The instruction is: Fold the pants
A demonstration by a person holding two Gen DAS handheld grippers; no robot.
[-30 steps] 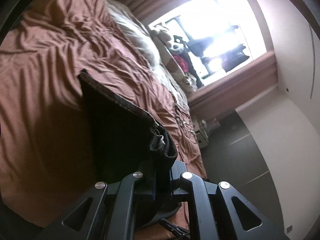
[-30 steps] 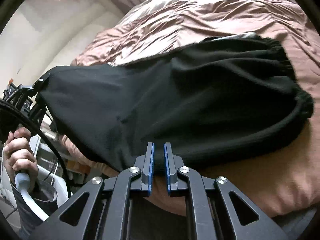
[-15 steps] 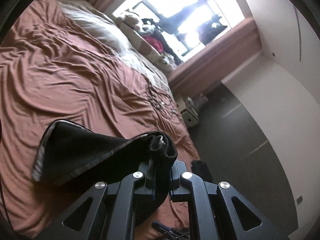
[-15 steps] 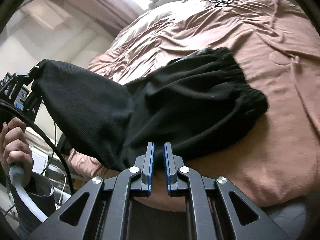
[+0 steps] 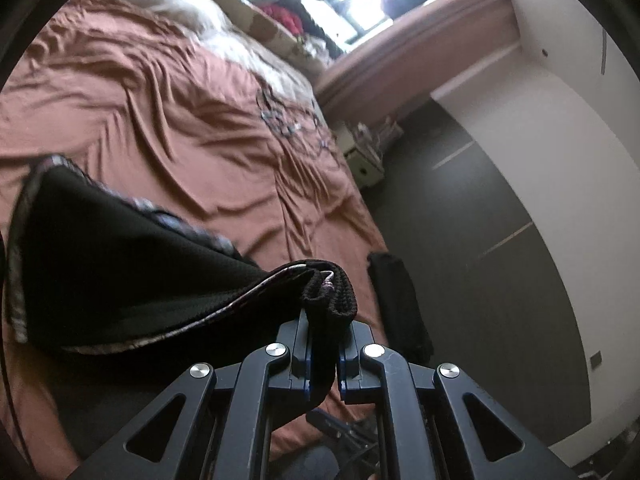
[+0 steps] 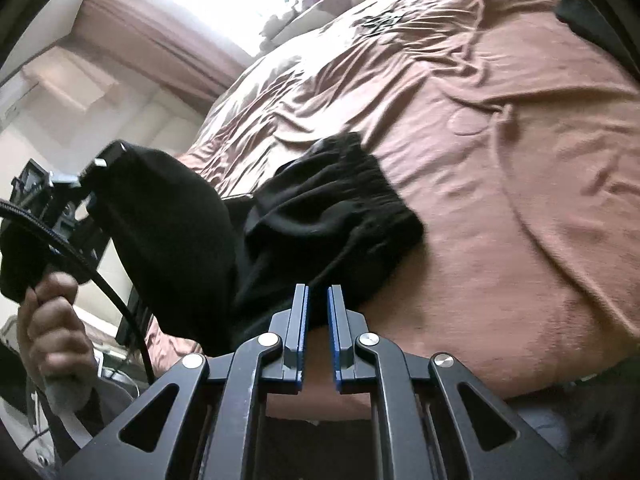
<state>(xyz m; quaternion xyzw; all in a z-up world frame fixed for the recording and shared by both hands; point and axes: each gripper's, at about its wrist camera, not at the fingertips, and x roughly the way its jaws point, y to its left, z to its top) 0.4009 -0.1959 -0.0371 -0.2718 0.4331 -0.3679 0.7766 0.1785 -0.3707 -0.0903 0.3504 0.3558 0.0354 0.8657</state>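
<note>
Your left tongs [image 5: 322, 344] are clamped on the ribbed waistband of the pants [image 5: 120, 276], lifted above the bed [image 5: 168, 112]. Your right tongs [image 6: 318, 312] are all but closed – the cloth edge meets their tips, though a grip isn't clear. The pants stretch leftward between them, sagging onto the bed. Only the right view shows your left hand [image 6: 52, 320].

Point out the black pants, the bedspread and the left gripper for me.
black pants [image 6: 336, 208]: right wrist view, bunched waistband.
bedspread [image 5: 168, 120]: left wrist view, wrinkled middle.
left gripper [image 5: 323, 350]: left wrist view, between fingertips.
</note>
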